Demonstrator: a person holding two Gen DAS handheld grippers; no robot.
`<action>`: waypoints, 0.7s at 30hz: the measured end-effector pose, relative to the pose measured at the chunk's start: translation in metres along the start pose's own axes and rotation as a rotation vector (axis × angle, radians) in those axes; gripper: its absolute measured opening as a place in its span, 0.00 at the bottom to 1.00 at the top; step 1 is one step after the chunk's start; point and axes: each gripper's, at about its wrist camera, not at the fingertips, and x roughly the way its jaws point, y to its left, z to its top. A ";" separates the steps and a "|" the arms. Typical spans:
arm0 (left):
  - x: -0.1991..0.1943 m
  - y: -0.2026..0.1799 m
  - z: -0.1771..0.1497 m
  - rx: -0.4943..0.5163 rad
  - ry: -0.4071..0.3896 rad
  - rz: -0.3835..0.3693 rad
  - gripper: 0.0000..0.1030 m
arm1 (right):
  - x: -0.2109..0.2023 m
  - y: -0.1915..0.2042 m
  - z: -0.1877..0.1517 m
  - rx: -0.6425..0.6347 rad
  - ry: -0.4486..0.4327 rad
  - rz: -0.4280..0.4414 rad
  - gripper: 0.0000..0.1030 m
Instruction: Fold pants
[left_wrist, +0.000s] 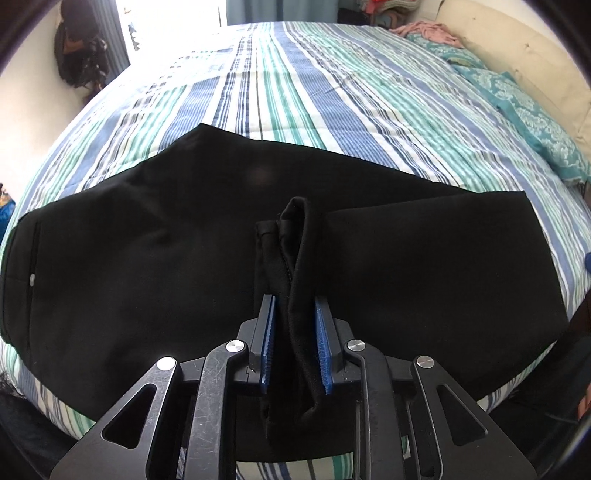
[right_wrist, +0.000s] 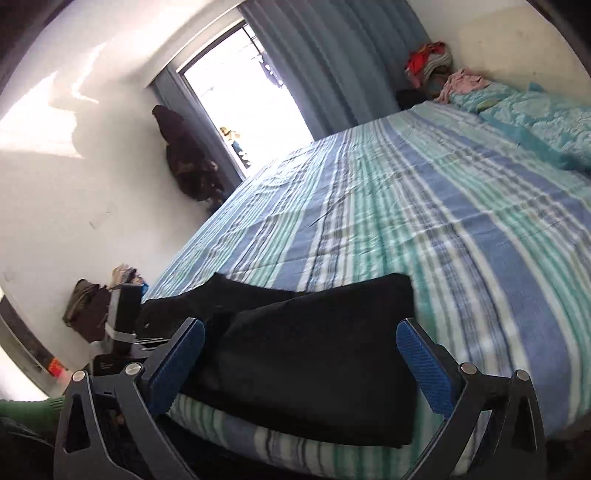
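Closest to me, my left gripper (left_wrist: 295, 332) is clamped on a bunched fold of the black pants (left_wrist: 147, 266), the cloth standing up between its blue pads (left_wrist: 269, 332) and hanging down behind them. My right gripper (right_wrist: 301, 363) sits spread wide with nothing between its fingers, just above the folded edge of the pants (right_wrist: 314, 354) near the bed's front edge. The pants lie flat across the near part of the striped bedspread (left_wrist: 295, 81). Beyond them the bed stretches away to teal pillows (left_wrist: 517, 99) and a pink garment (left_wrist: 428, 31) near the headboard (left_wrist: 517, 48). Farthest off I see blue curtains (right_wrist: 332, 55) beside a bright window (right_wrist: 240, 85).
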 end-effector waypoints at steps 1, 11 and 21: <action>-0.001 0.000 0.000 0.004 -0.005 0.006 0.29 | 0.021 -0.004 -0.007 0.041 0.061 0.005 1.00; -0.061 0.030 0.013 -0.114 -0.151 -0.104 0.61 | 0.042 -0.026 0.039 0.215 0.127 0.029 0.97; -0.005 -0.014 -0.002 0.055 -0.009 -0.105 0.56 | 0.122 -0.084 0.052 0.403 0.320 -0.080 0.99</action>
